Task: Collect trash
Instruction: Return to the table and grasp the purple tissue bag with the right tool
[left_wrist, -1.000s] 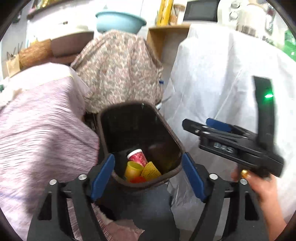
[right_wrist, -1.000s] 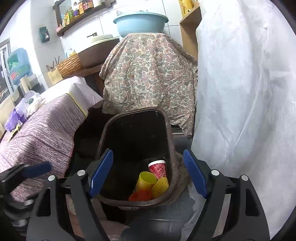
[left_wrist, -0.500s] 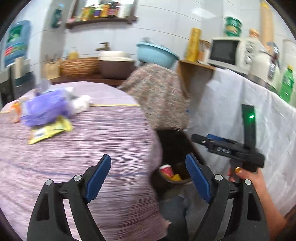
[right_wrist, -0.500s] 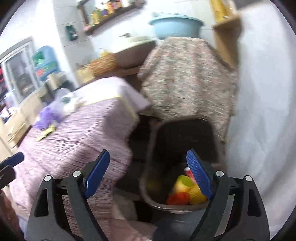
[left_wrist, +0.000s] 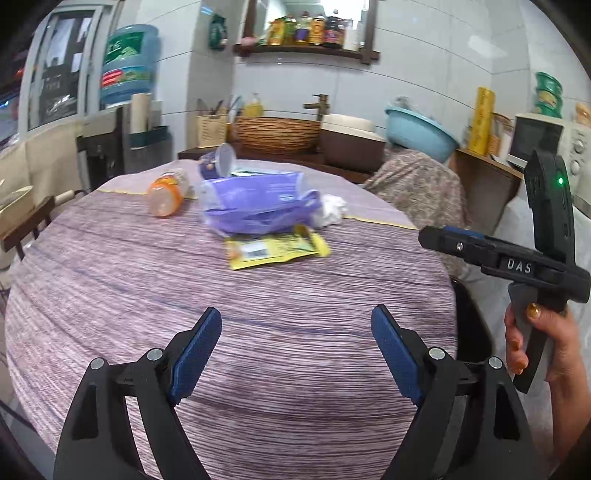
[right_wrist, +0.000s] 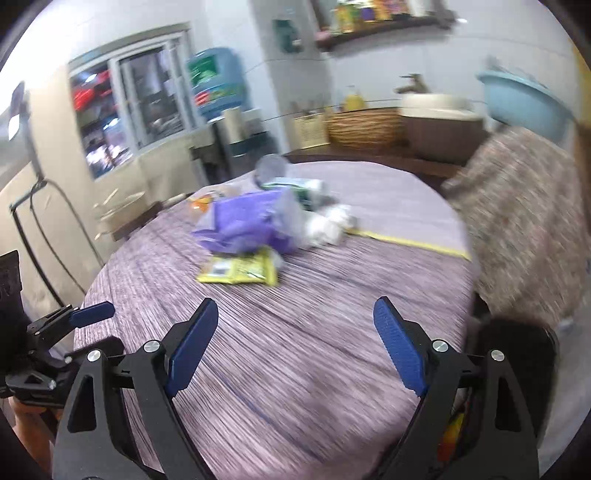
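Both views now face the table (left_wrist: 258, 332) instead of the bin: a second ago each camera looked down into the dark bin with cups and a yellow net lying at its bottom, and half a second ago the bin was already sliding off to the right. Here only the bin's rim (left_wrist: 474, 325) shows past the table's right edge, low beside the right gripper's own fingers in its view. The left gripper (left_wrist: 295, 354) stands wide with nothing between its blue pads; its jaws have just been opening. The right gripper (right_wrist: 295, 347) is likewise wide and empty, its jaws also just opened further, and it appears from the side in the left view, held in a hand (left_wrist: 543, 350). This reads as a drop finished and the return for the next load. What remains lies together mid-table: a yellow wrapper (left_wrist: 275, 249) nearest, a purple bag (left_wrist: 255, 210) touching it behind, a white wad (left_wrist: 332, 210) just right of the bag, an orange bottle (left_wrist: 166, 192) on its side to the left, and a tipped cup (left_wrist: 218, 164) at the back. The right view is blurred, so detail there is uncertain. The wrapper looks the easiest next pick.
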